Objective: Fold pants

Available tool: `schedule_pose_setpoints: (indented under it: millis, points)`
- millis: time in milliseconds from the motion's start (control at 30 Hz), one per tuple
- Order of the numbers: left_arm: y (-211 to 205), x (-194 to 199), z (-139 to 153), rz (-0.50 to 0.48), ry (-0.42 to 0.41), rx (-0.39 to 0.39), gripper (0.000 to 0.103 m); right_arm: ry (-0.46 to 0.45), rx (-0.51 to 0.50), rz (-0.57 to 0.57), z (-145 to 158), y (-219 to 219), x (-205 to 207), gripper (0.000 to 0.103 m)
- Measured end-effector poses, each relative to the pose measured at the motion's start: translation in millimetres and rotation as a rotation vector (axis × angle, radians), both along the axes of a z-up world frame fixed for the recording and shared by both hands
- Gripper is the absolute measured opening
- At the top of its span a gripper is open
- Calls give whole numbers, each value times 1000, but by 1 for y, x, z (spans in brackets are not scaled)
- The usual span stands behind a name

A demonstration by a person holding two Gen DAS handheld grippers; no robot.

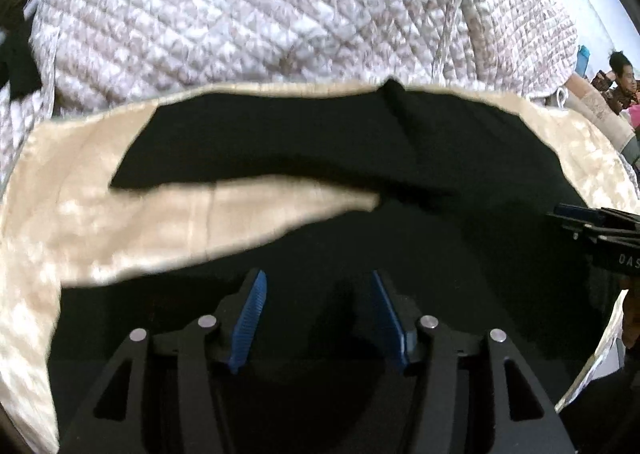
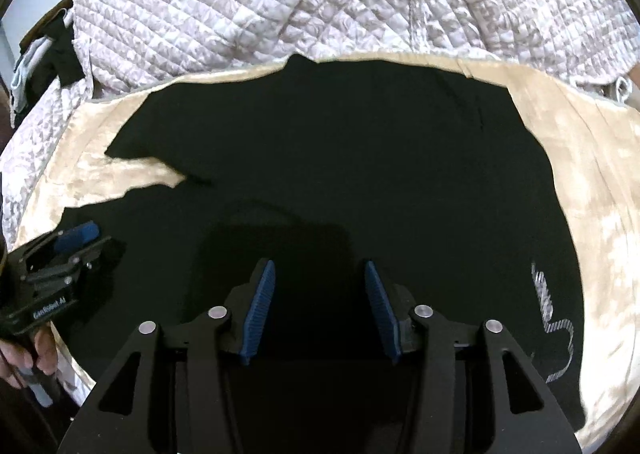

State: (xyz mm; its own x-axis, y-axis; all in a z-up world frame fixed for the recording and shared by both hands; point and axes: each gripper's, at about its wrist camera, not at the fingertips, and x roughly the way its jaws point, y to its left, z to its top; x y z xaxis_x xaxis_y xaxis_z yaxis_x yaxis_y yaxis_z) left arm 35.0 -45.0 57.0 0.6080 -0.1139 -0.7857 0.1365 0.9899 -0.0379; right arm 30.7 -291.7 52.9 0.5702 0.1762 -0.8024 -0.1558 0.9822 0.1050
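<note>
Across the cream satin sheet, matte black pants lie flat; left gripper and right gripper, ribbed blue pads, gape empty; side reads "GenRobot AI".

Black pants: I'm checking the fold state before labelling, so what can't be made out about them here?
- Near edge of the black pants: hidden under the left gripper in the left wrist view.
- Seams and folds: lost in the dark fabric, both views.
- White print: distorted near the right wrist view's rim, unreadable.
- Right gripper: touching the fabric or not, unclear.

Left gripper open above black pants, spread on beige sheet; quilt behind.
</note>
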Motion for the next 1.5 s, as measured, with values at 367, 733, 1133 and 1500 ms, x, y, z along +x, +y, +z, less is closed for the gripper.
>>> schedule_pose_setpoints:
  millis: [367, 733, 1133, 1500]
  points:
    - [28, 133, 11, 21, -34, 23, 67, -15, 0, 30, 30, -17, 113, 64]
    - [61, 216, -35, 121, -8, 100, 72, -20, -44, 56, 20, -18, 217, 66]
    - [29, 220, -55, 74, -40, 288, 5, -47, -184, 49, -2, -10, 234, 11]
    - [61, 142, 21, 112, -197, 108, 4, -221, -75, 39, 59, -17, 155, 9]
